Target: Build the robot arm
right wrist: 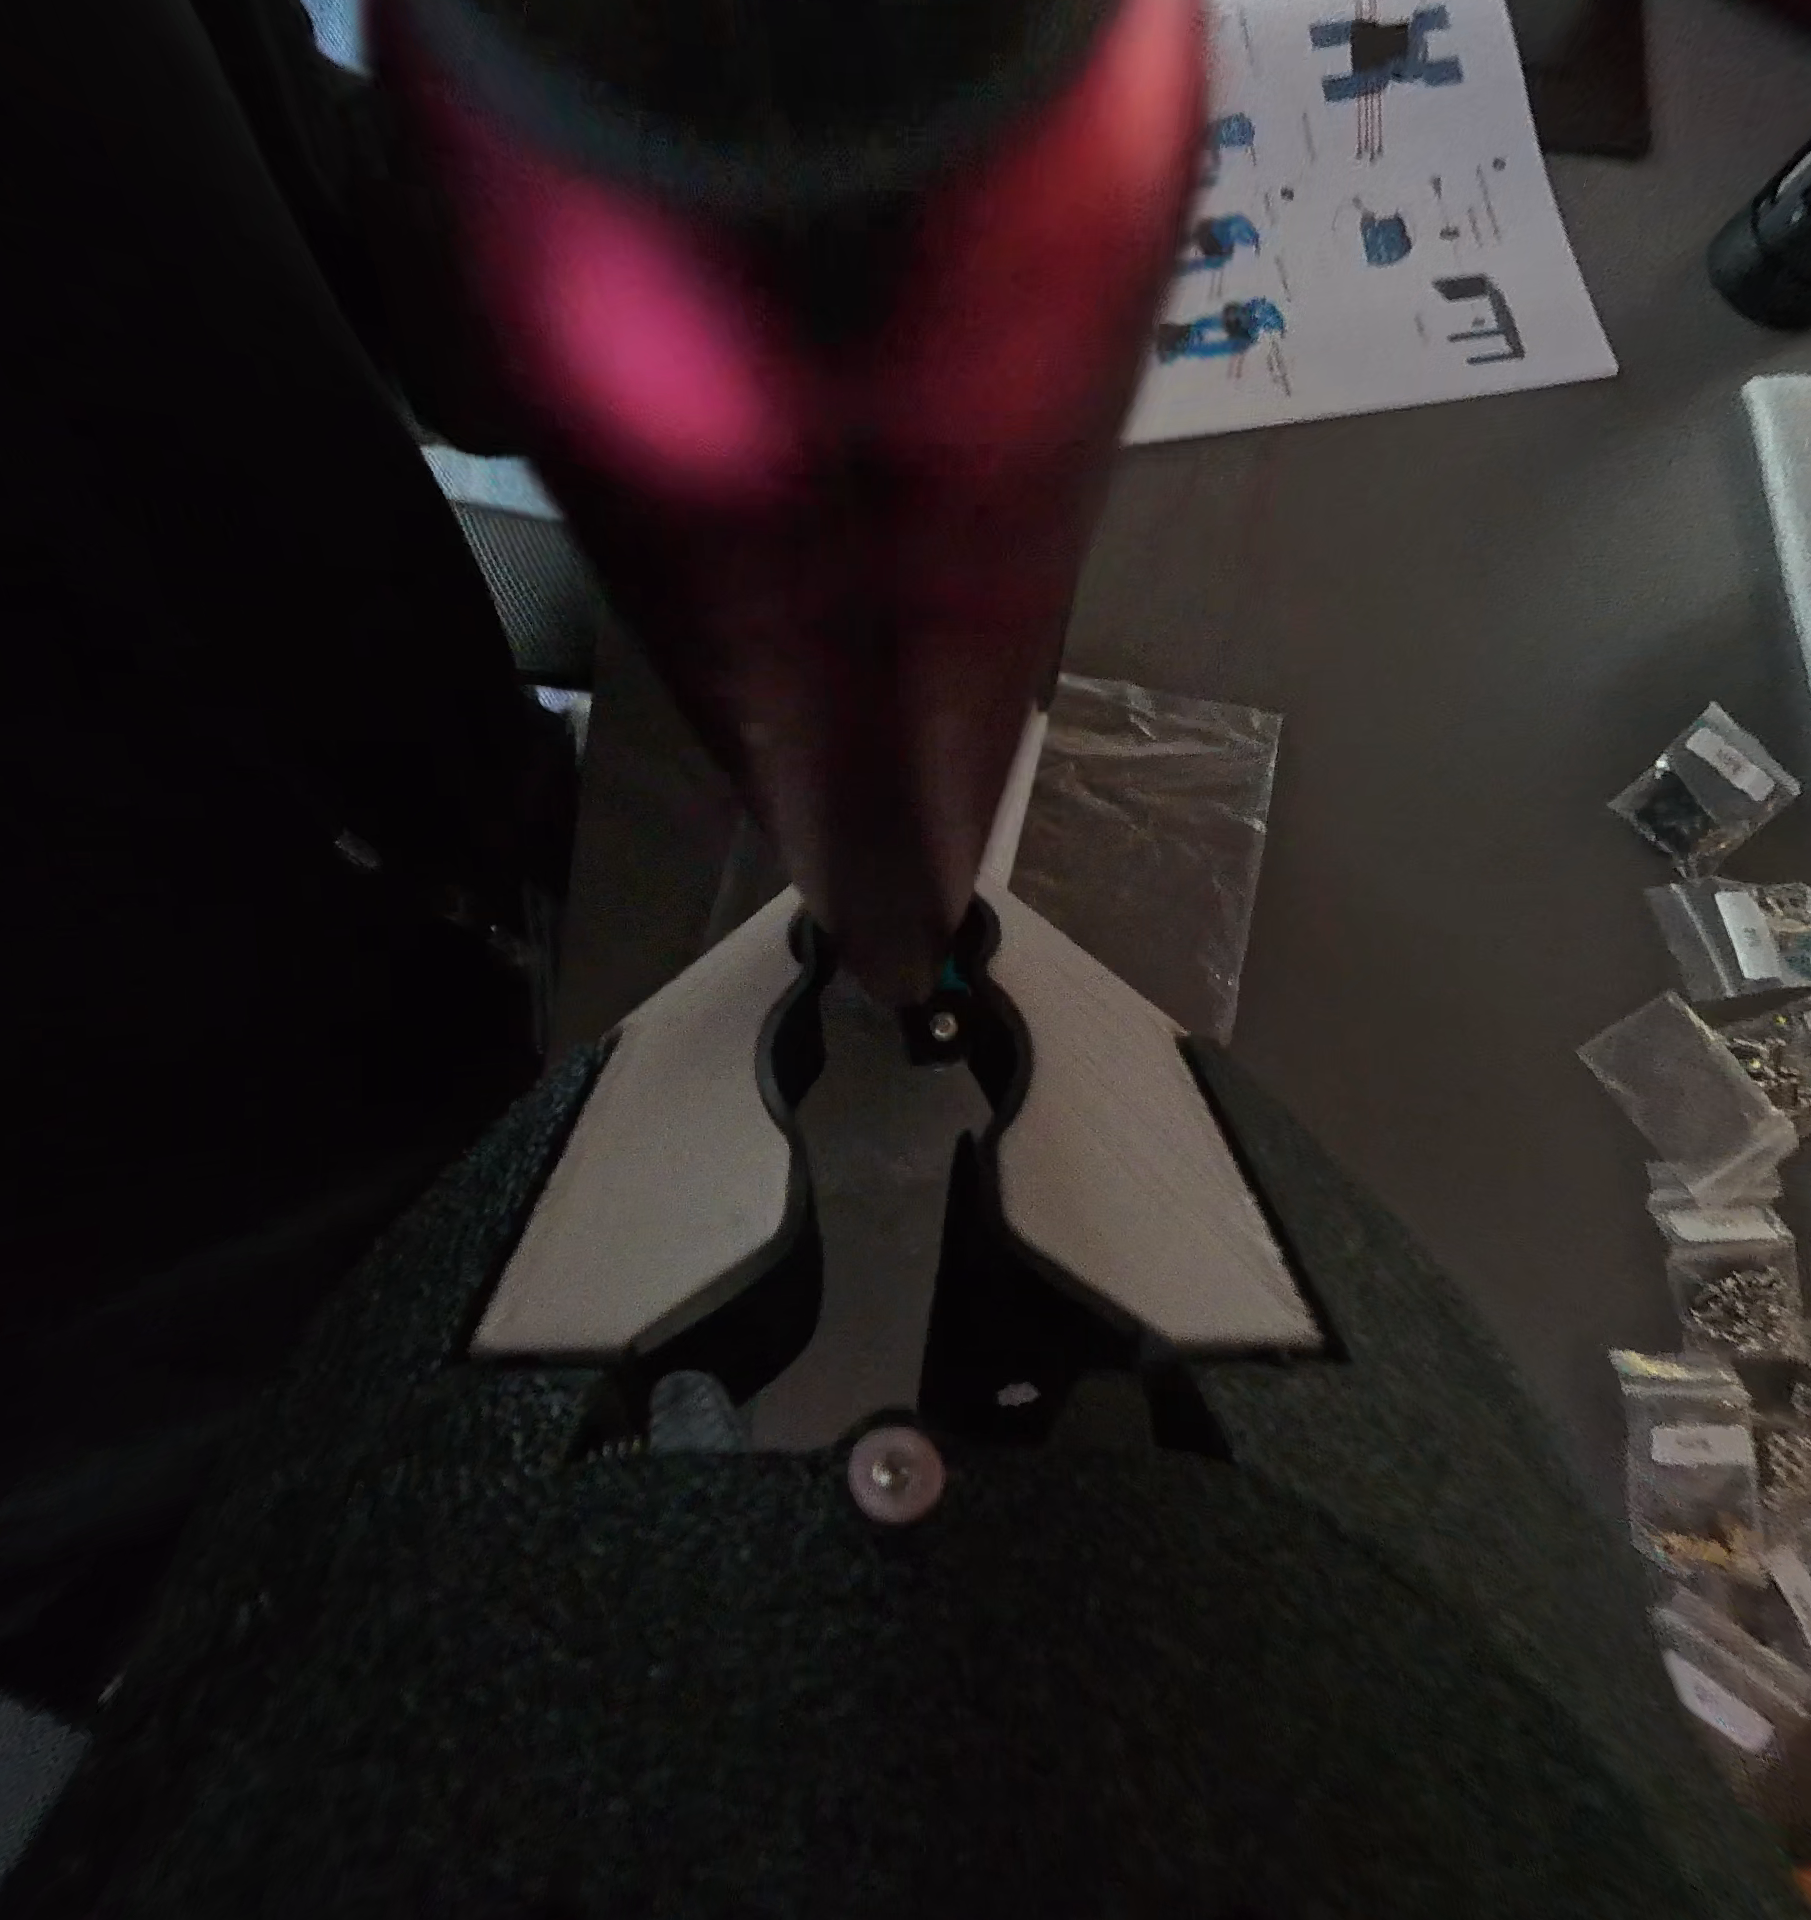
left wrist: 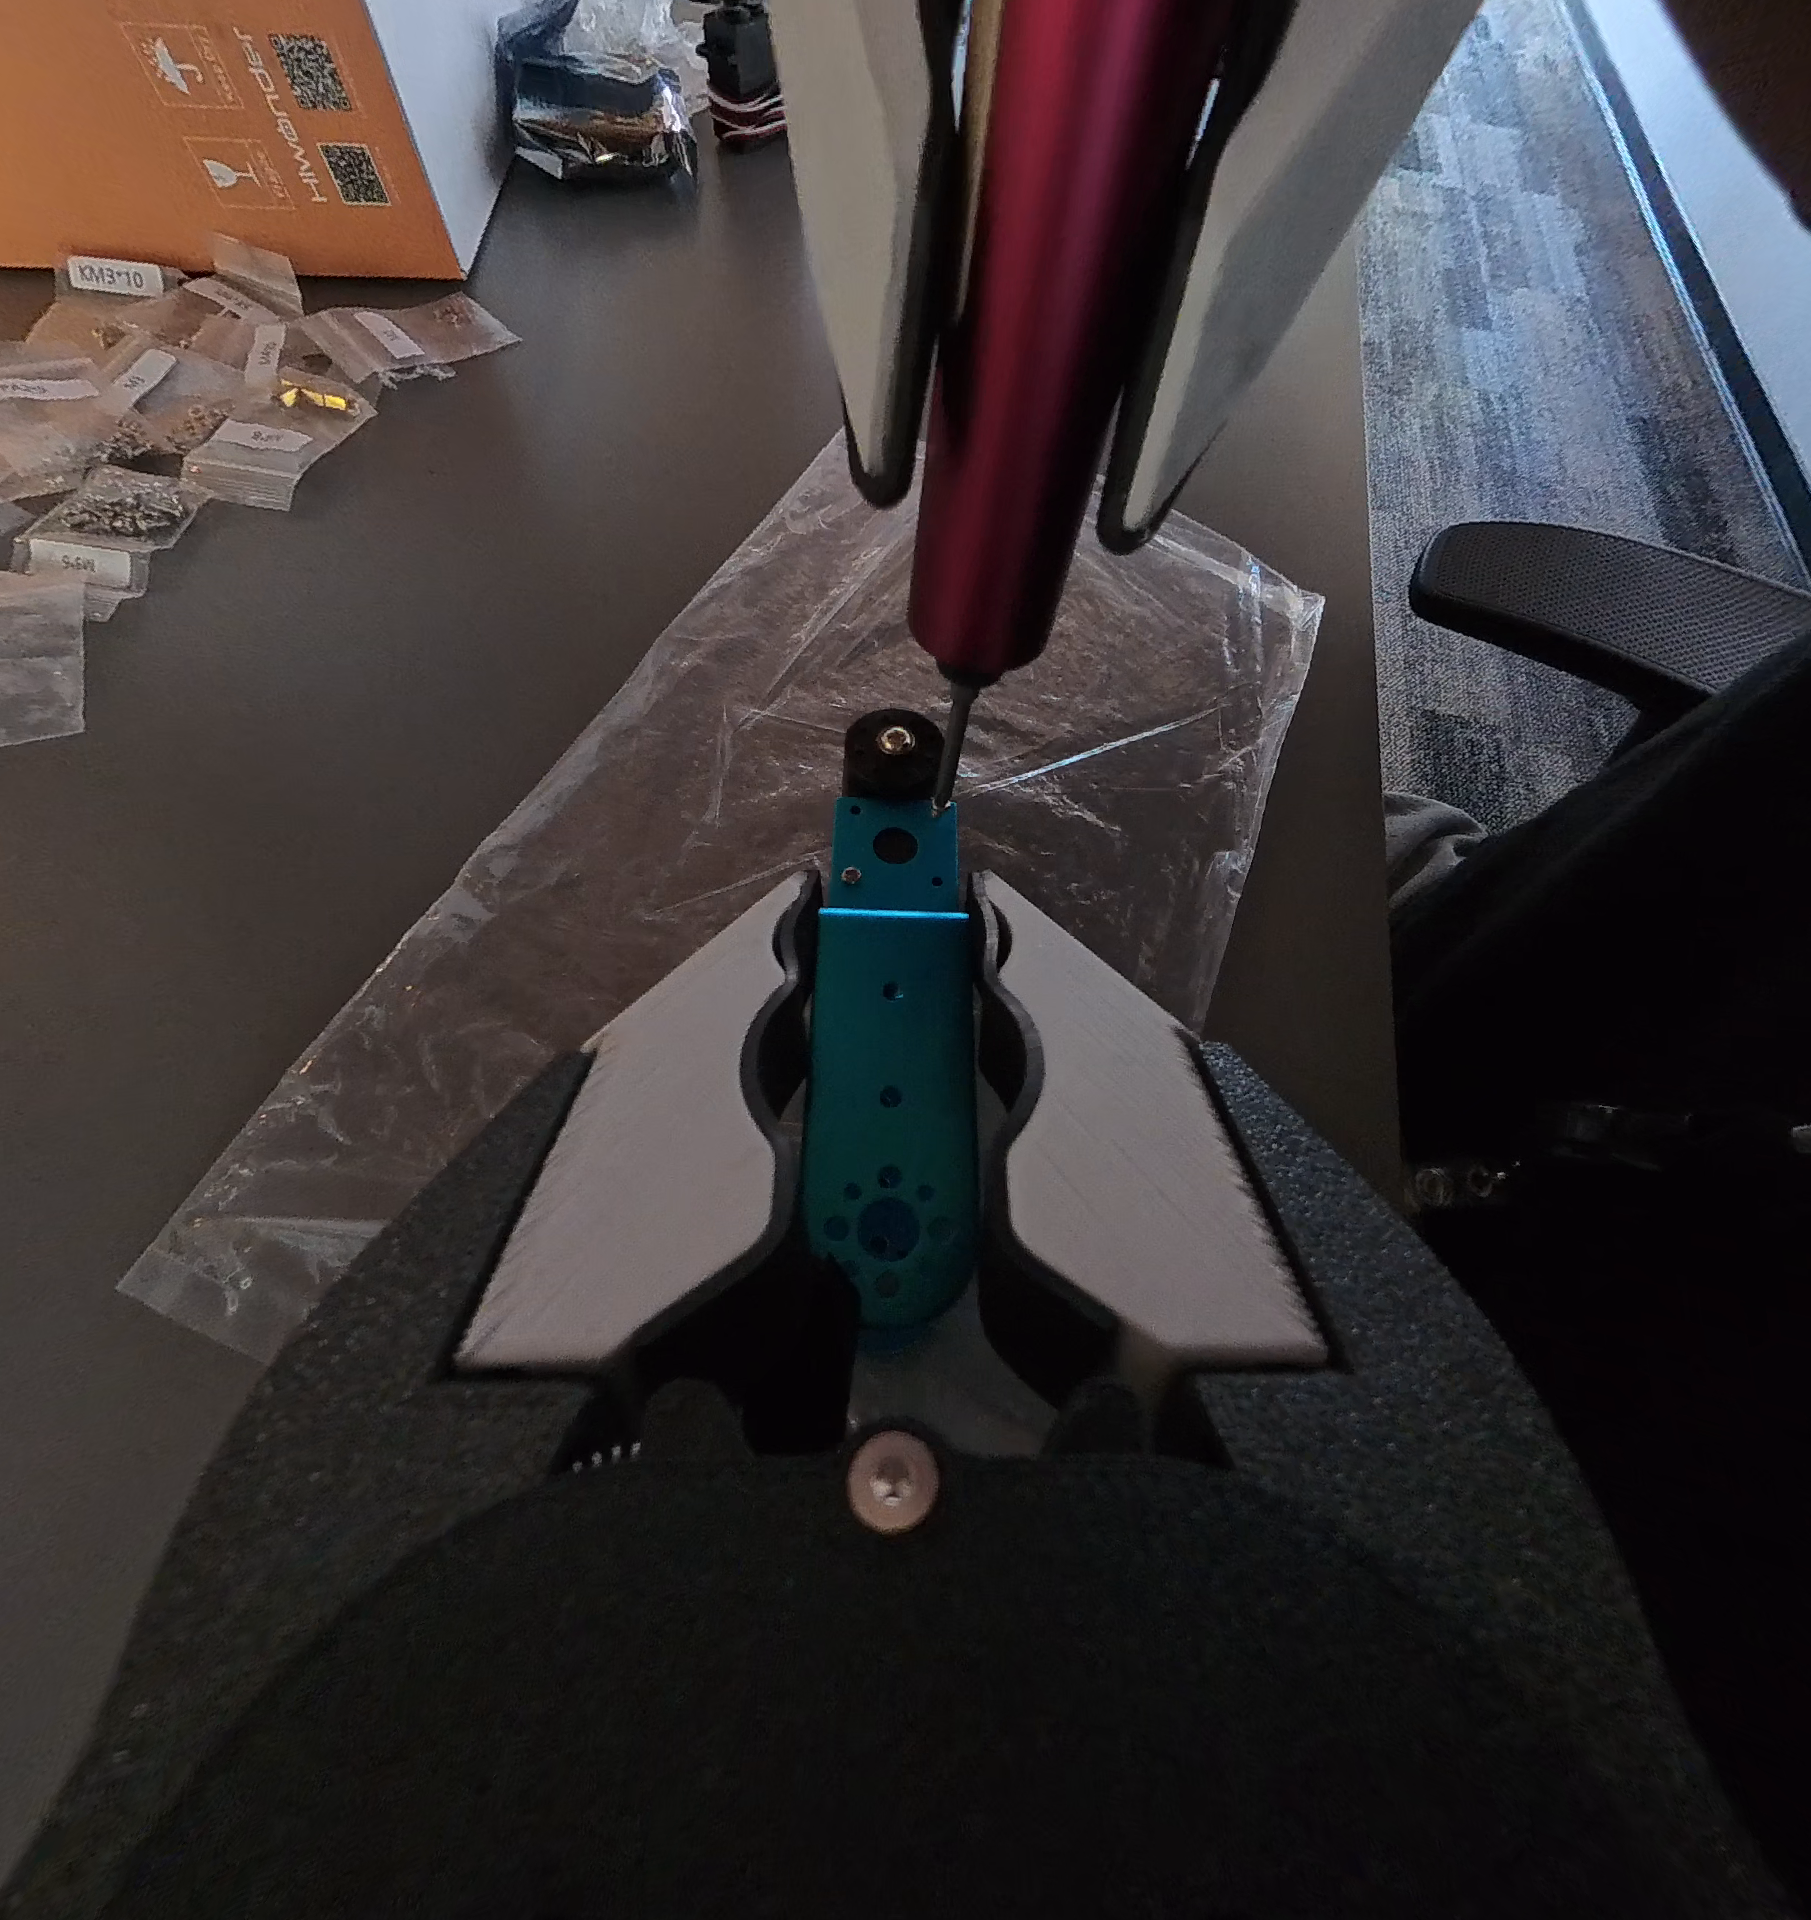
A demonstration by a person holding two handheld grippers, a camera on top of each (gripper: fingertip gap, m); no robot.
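Your left claw [left wrist: 890, 894] was clenched on a blue metal bracket [left wrist: 888, 1091], gripping its flat sides so that the drilled end stuck out forward over a clear plastic bag [left wrist: 672, 935] lying on the dark desk [left wrist: 568, 623]. A black round part [left wrist: 893, 750] with a bright screw at its centre sat at the bracket's far end. Your right claw [left wrist: 1005, 499] came in from above, clamped on a red screwdriver [left wrist: 1026, 364], and the thin bit [left wrist: 951, 753] met the bracket's far right corner, just beside the black round part. In the right wrist view the red screwdriver [right wrist: 880, 520] filled the middle as a blur between the pads [right wrist: 672, 1143], so the bit's seat could not be read there; only the black round part [right wrist: 937, 1034] showed past it.

To drive well here, you wanted the bit square to the bracket face; in the left wrist view it leaned a little, which in my judgement risked slipping out. Holding the bracket steady and pressing lightly along the bit seemed the sound course.

Off to the side lay small bags of screws [left wrist: 122, 436], an orange box [left wrist: 184, 125], a printed sheet of diagrams [right wrist: 1379, 208] and an office chair [left wrist: 1587, 613]
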